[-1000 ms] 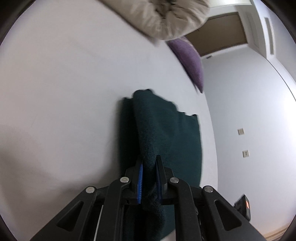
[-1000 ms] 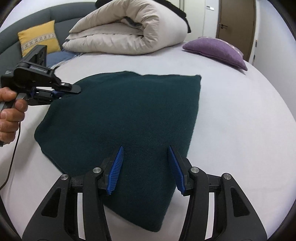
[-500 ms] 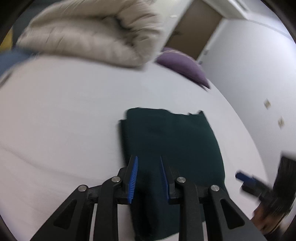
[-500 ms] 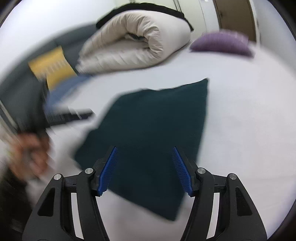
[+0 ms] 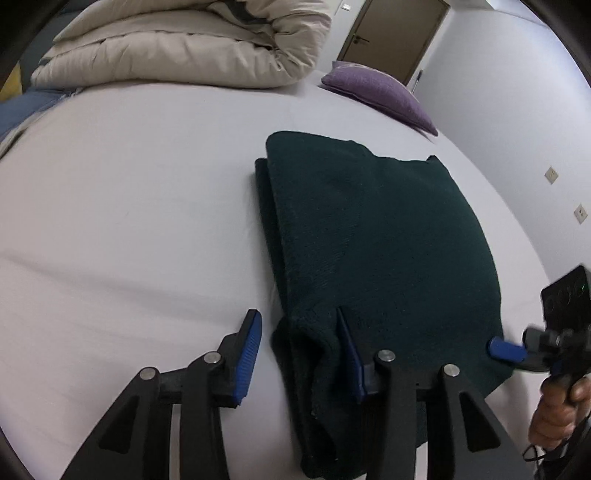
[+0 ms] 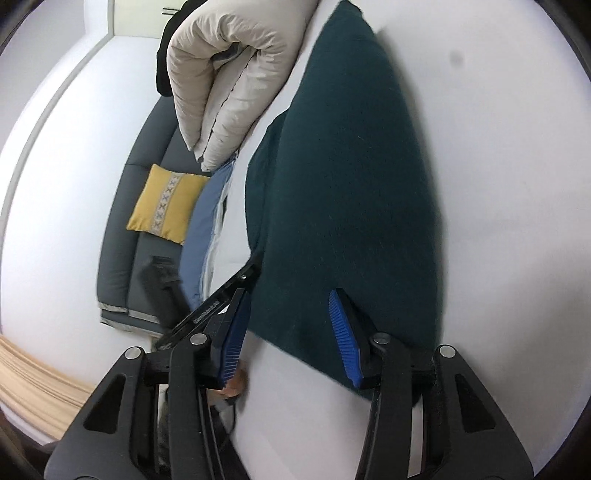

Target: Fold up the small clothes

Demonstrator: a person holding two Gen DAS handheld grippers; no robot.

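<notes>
A dark green knit garment (image 5: 376,236) lies folded on the white bed sheet (image 5: 129,221). My left gripper (image 5: 299,354) is open at its near left corner; the thick folded edge lies between the pads but is not pinched. My right gripper (image 6: 291,336) is open over the garment's (image 6: 347,177) near edge, in a view rolled sideways. In the left wrist view the right gripper (image 5: 517,350) shows at the garment's right corner, held by a hand. The left gripper's black frame (image 6: 218,299) shows in the right wrist view.
A rolled beige duvet (image 5: 184,44) lies at the head of the bed, with a purple pillow (image 5: 380,92) to its right. A grey sofa with a yellow cushion (image 6: 166,203) and blue fabric (image 6: 207,221) stands beside the bed. A brown door (image 5: 395,33) is behind.
My left gripper let go of the garment's fold and opened wide. The fold now lies flat on the bed. My right gripper rolled sideways and stayed open by the near edge.
</notes>
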